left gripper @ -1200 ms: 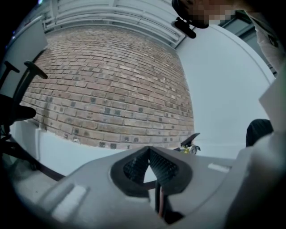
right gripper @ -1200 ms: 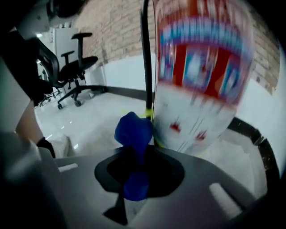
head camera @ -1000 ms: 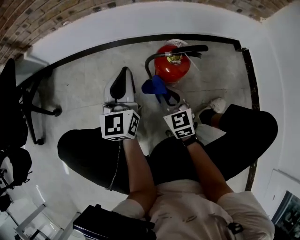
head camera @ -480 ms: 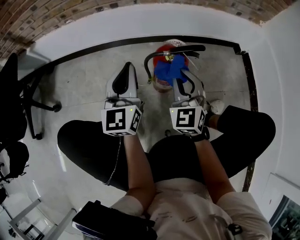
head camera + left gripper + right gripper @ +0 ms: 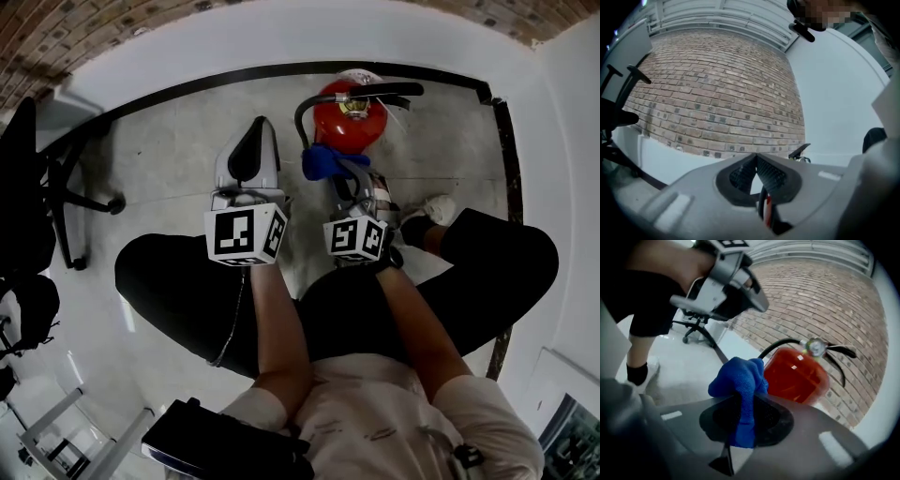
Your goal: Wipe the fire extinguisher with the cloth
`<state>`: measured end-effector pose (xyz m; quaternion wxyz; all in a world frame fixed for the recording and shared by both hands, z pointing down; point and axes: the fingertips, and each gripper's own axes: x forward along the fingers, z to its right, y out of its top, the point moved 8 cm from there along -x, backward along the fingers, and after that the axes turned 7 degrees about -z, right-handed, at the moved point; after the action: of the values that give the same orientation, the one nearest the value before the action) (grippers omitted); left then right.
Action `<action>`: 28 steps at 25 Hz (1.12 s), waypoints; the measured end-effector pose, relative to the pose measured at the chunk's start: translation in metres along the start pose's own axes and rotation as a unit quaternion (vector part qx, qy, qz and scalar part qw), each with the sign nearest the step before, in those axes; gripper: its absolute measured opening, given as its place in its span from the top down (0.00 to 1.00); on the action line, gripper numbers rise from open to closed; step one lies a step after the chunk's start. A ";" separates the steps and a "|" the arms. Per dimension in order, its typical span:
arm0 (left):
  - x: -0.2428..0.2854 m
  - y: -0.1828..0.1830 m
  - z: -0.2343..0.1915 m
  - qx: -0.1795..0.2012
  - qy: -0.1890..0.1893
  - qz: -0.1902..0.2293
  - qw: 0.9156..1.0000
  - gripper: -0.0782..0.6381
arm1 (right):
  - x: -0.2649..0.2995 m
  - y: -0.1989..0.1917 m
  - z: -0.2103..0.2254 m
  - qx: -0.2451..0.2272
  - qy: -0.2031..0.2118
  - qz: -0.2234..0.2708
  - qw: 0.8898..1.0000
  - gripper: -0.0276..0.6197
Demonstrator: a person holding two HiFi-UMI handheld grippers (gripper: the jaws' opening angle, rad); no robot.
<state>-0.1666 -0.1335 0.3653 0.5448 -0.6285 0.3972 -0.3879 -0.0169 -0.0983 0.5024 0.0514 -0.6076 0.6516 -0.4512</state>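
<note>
The red fire extinguisher point(image 5: 347, 117) stands on the floor by the white wall, with a black hose and lever on top; the right gripper view shows it just past the cloth point(image 5: 797, 373). A blue cloth point(image 5: 323, 161) is bunched at the extinguisher's near side, and my right gripper point(image 5: 339, 173) is shut on it. In the right gripper view the cloth point(image 5: 740, 380) sticks up from between the jaws of that gripper point(image 5: 743, 401). My left gripper point(image 5: 253, 136) hovers left of the extinguisher, shut and holding nothing, pointing at the brick wall point(image 5: 756, 157).
A black office chair point(image 5: 56, 197) stands at the left. The person's legs and a white shoe point(image 5: 433, 211) lie close below the extinguisher. A black stripe point(image 5: 187, 89) runs along the foot of the white wall.
The right gripper carried the cloth up over the extinguisher's top, then drew it back down to the near side. The left gripper drifted slightly farther from me.
</note>
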 end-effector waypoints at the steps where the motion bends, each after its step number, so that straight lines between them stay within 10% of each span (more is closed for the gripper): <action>1: 0.001 0.000 0.001 0.000 -0.002 0.000 1.000 0.89 | 0.010 -0.010 -0.009 -0.018 0.013 -0.009 1.000 0.86; 12: -0.002 0.000 -0.011 -0.007 0.010 -0.018 1.000 0.89 | 0.094 -0.095 -0.097 -0.044 0.118 -0.129 0.984 0.86; 20: -0.006 -0.008 -0.011 0.003 0.012 -0.035 0.999 0.89 | 0.139 -0.158 -0.138 -0.006 0.176 -0.250 0.952 0.86; 28: -0.003 -0.004 -0.006 0.012 -0.006 -0.016 1.000 0.89 | 0.115 -0.137 -0.107 0.082 0.319 -0.258 0.908 0.86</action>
<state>-0.1727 -0.1321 0.3693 0.5487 -0.6303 0.3791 -0.3974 -0.0102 -0.1187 0.7101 -0.2282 -0.5718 0.4141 -0.6704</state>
